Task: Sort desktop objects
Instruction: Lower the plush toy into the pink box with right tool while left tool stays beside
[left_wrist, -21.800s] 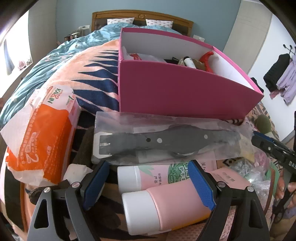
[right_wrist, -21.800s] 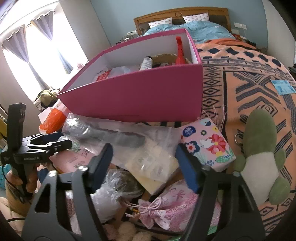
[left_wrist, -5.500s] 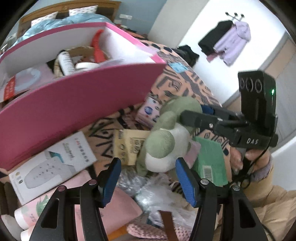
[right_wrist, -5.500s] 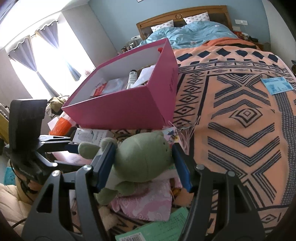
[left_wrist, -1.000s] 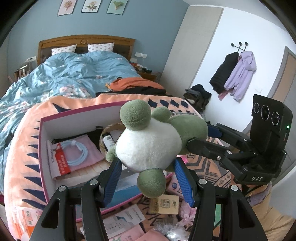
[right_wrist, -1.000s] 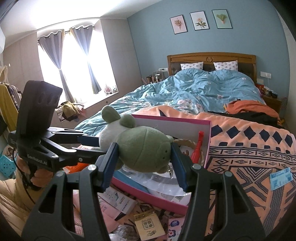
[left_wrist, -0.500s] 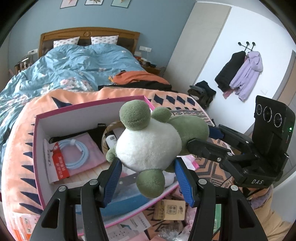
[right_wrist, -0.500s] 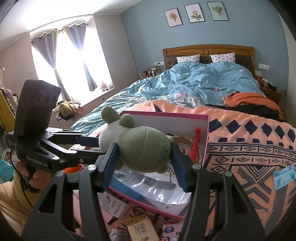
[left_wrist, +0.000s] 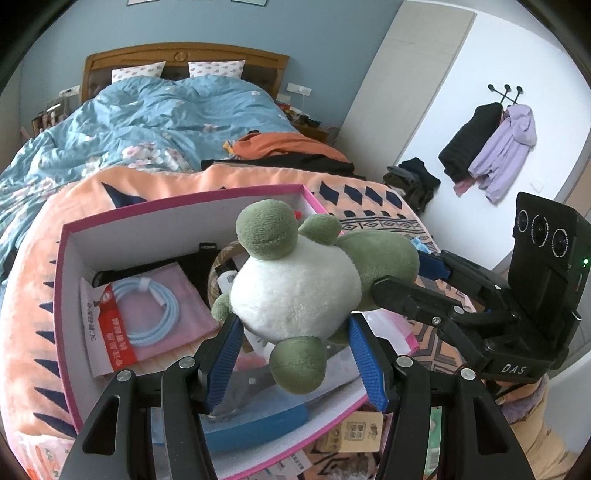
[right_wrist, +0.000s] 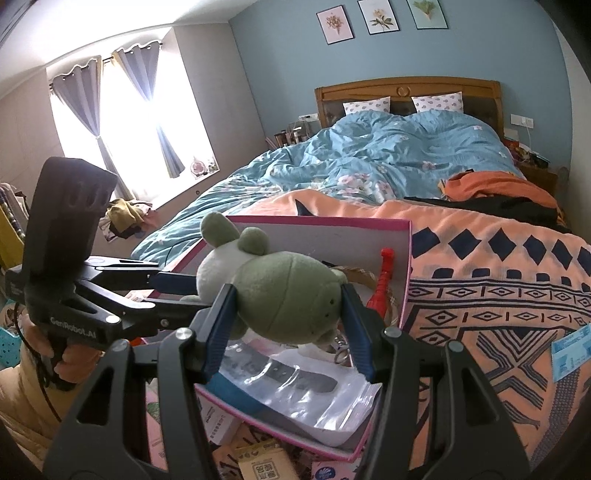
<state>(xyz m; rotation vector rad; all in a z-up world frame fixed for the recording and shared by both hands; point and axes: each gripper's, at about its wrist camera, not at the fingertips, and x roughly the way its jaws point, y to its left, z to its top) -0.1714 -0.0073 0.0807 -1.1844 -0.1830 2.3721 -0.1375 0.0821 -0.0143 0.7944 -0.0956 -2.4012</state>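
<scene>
Plush frog (left_wrist: 299, 291) hangs over the pink box (left_wrist: 70, 317), both my left claw (left_wrist: 295, 365) and right claw (right_wrist: 286, 325) clamped on it so its soft body stays level for lowering inside

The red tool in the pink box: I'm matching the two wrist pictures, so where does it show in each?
Left wrist view: only a red tip peeks out behind the plush frog, near the pink box's far wall.
Right wrist view: the red tool leans in the far right corner.
Shared landmark: the wooden headboard.
</scene>
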